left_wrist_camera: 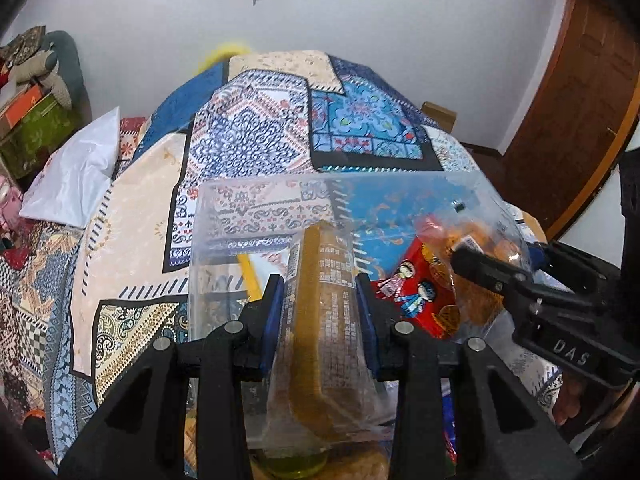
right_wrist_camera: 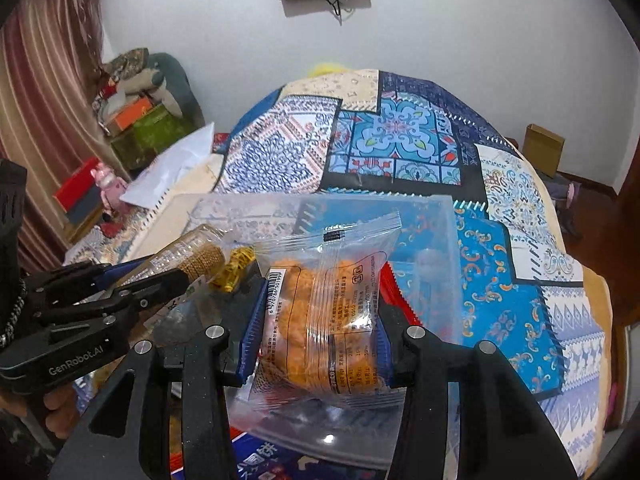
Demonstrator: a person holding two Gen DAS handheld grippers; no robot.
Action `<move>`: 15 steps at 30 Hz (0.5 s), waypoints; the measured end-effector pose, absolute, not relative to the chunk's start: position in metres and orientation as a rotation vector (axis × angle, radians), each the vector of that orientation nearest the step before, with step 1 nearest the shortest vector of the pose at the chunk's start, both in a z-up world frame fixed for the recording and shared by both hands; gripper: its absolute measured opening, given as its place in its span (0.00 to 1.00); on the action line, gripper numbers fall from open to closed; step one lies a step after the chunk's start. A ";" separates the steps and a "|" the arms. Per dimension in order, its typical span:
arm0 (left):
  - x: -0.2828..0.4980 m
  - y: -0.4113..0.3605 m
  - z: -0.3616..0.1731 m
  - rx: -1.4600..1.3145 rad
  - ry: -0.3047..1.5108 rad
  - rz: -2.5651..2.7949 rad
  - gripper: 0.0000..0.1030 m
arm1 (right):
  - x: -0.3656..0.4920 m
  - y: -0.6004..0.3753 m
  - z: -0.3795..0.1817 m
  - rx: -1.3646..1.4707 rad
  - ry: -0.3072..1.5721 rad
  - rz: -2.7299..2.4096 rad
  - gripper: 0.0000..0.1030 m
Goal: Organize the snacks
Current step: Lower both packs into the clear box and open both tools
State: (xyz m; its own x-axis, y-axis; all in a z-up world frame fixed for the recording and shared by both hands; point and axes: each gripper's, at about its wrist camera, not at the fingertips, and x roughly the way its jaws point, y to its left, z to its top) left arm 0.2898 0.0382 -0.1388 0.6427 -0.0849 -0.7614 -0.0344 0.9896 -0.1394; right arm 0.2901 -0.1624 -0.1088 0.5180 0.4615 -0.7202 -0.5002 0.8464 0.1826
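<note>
Bed [left_wrist_camera: 132, 216] under patchwork-print cover [right_wrist_camera: 400, 140], blue, cream, black panels. White pillow [left_wrist_camera: 76, 176] on its left edge. Clear plastic box [left_wrist_camera: 240, 208] on cover near front; red snack packet [left_wrist_camera: 416, 280] lying beside it.

Left gripper [left_wrist_camera: 320, 308] clamps a brown snack packet [left_wrist_camera: 320, 320] above the clear bin [left_wrist_camera: 208, 216]

The right gripper [left_wrist_camera: 480, 264], at three o'clock in the left wrist view, bears raised letters "DAS" on its black body. The left gripper [right_wrist_camera: 176, 280], at nine o'clock in the right wrist view, reads "GenRobot.AI" along its side. The orange snack packet [right_wrist_camera: 332, 320] carries a barcode label at ten o'clock of its face, beginning "6 970786"; its remaining print is too small to read.
</note>
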 end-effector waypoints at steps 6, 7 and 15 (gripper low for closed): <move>0.275 0.047 -0.128 -0.167 0.837 -0.006 0.53 | 0.283 -0.164 -0.109 -0.086 0.875 0.571 0.51; 0.271 0.049 -0.124 -0.162 0.824 0.003 0.55 | 0.282 -0.166 -0.106 -0.078 0.869 0.575 0.54; 0.223 0.056 -0.089 -0.140 0.761 0.017 0.59 | 0.242 -0.187 -0.068 -0.043 0.798 0.613 0.57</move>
State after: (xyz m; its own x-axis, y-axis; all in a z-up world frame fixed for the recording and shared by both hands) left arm 0.2232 0.0560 -0.0887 0.7248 -0.0354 -0.6880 -0.0657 0.9906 -0.1202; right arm 0.2422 -0.1870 -0.0676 0.5351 0.4985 -0.6820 -0.5301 0.8268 0.1884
